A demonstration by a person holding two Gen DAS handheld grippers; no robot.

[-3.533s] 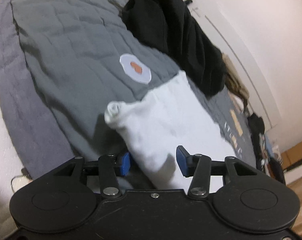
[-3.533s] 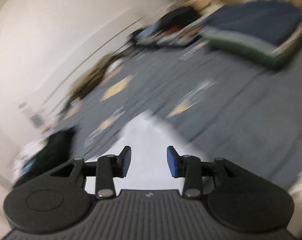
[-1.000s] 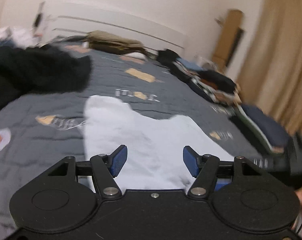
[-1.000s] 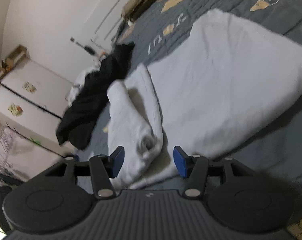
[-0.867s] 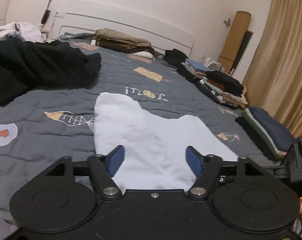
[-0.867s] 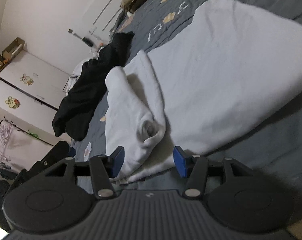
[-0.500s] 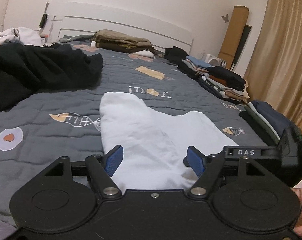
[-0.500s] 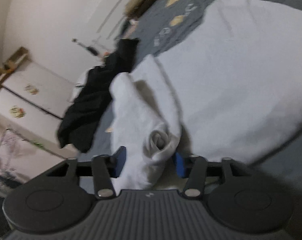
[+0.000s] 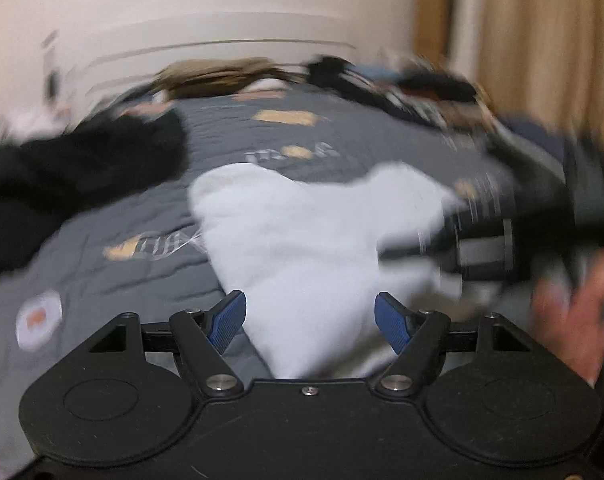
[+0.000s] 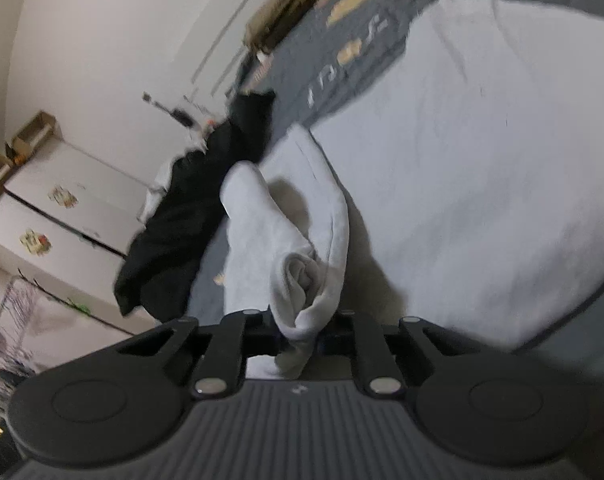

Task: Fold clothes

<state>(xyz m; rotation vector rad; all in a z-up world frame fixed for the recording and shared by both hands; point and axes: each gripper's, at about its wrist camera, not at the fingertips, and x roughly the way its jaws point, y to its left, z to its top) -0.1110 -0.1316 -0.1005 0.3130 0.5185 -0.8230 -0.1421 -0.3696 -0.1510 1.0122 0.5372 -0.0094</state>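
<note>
A white garment (image 9: pixel 302 232) lies spread on the grey bed cover (image 9: pixel 114 280). My left gripper (image 9: pixel 309 312) is open just above its near edge; the cloth shows between the blue pads but they do not touch it. In the right wrist view the garment's body (image 10: pixel 481 152) fills the right side, and a rolled white sleeve (image 10: pixel 302 276) runs toward me. My right gripper (image 10: pixel 302 336) is closing, with the sleeve's cuff bunched and pinched between the jaws. The left wrist view is blurred; it shows the right gripper (image 9: pixel 481 248) and a hand (image 9: pixel 573 320) at the right.
A heap of black clothing (image 9: pixel 74 184) lies left of the white garment, also in the right wrist view as black clothing (image 10: pixel 190 216). Folded stacks (image 9: pixel 421 84) line the bed's far right side. White cabinets (image 10: pixel 62 216) stand beyond the bed.
The right jaws have closed from wide apart onto the sleeve's cuff. The left wrist view has rolled and blurred, and the right gripper and hand now sit closer in it.
</note>
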